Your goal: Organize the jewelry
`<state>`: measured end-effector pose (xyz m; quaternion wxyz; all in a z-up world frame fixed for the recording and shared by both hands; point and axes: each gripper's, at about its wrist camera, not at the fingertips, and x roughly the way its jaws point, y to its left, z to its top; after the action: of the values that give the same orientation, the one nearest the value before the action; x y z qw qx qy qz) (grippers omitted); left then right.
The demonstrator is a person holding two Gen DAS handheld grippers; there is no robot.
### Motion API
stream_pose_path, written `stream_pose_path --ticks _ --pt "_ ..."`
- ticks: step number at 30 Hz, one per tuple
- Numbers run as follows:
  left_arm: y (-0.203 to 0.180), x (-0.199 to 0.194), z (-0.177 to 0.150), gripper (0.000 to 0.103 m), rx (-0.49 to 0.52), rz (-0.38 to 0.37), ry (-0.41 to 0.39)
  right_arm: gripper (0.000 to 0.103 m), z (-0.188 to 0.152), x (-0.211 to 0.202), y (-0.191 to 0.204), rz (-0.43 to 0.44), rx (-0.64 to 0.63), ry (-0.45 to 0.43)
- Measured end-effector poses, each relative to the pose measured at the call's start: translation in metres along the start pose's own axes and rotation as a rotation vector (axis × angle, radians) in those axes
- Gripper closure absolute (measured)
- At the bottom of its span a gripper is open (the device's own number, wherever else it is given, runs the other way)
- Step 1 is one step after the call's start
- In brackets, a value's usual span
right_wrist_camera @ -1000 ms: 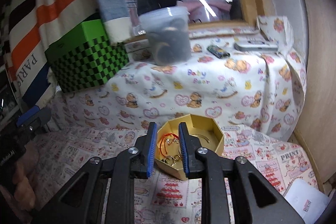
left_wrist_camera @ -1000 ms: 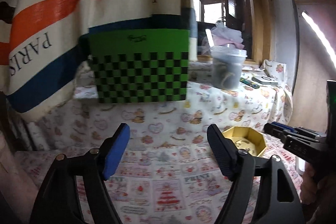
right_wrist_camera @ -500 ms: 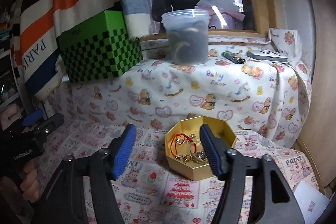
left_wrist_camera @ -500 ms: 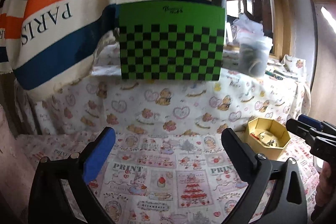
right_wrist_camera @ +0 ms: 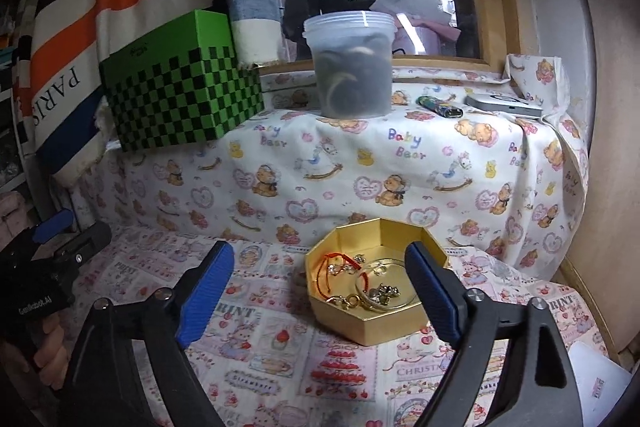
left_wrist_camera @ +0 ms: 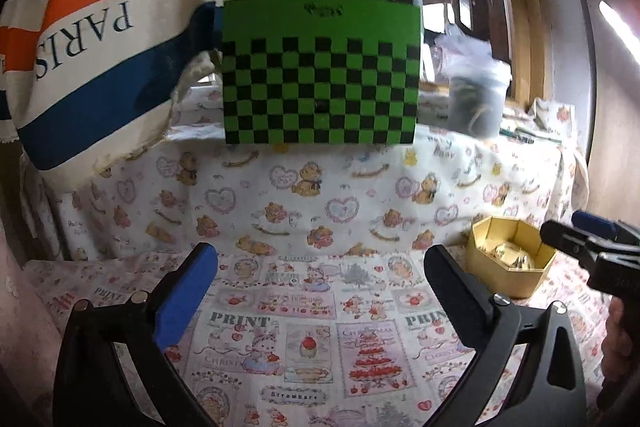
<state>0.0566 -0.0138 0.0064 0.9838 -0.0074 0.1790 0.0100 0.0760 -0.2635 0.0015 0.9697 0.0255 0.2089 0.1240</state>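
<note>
A gold octagonal box (right_wrist_camera: 360, 323) sits on the printed cloth, and the left wrist view shows this box (left_wrist_camera: 504, 277) at the right. It holds a red cord bracelet (right_wrist_camera: 340, 263) and small gold and silver pieces (right_wrist_camera: 380, 293). My right gripper (right_wrist_camera: 320, 253) hovers just in front of the box. Its jaws are opening, with nothing pressed between the pads. My left gripper (left_wrist_camera: 320, 259) hangs over bare cloth left of the box. Its jaws are also opening, with nothing between them. One right finger (left_wrist_camera: 568, 237) shows at the edge of the left view.
On the raised ledge behind stand a green checkered box (right_wrist_camera: 180, 99), a lidded plastic tub (right_wrist_camera: 352, 67), a lighter (right_wrist_camera: 440, 107) and a flat silver device (right_wrist_camera: 504, 105). A striped PARIS cloth (left_wrist_camera: 100, 47) hangs at the left. A wall (right_wrist_camera: 600, 187) closes the right side.
Both grippers' jaws have spread apart, the right one from nearly shut to wide. The left view has sunk and swung, bringing the green box to the centre.
</note>
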Motion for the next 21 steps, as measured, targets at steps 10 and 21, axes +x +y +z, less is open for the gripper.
stream_pose_path --ticks 10,21 --pt "-0.0056 -0.0078 -0.0030 0.001 0.022 0.012 -0.056 0.000 -0.0064 0.0034 0.0028 -0.075 -0.030 -0.036" --pt "-0.0108 -0.0070 -0.0018 0.001 0.037 -0.022 -0.056 0.000 -0.0066 -0.0016 -0.0009 -0.145 -0.003 -0.062"
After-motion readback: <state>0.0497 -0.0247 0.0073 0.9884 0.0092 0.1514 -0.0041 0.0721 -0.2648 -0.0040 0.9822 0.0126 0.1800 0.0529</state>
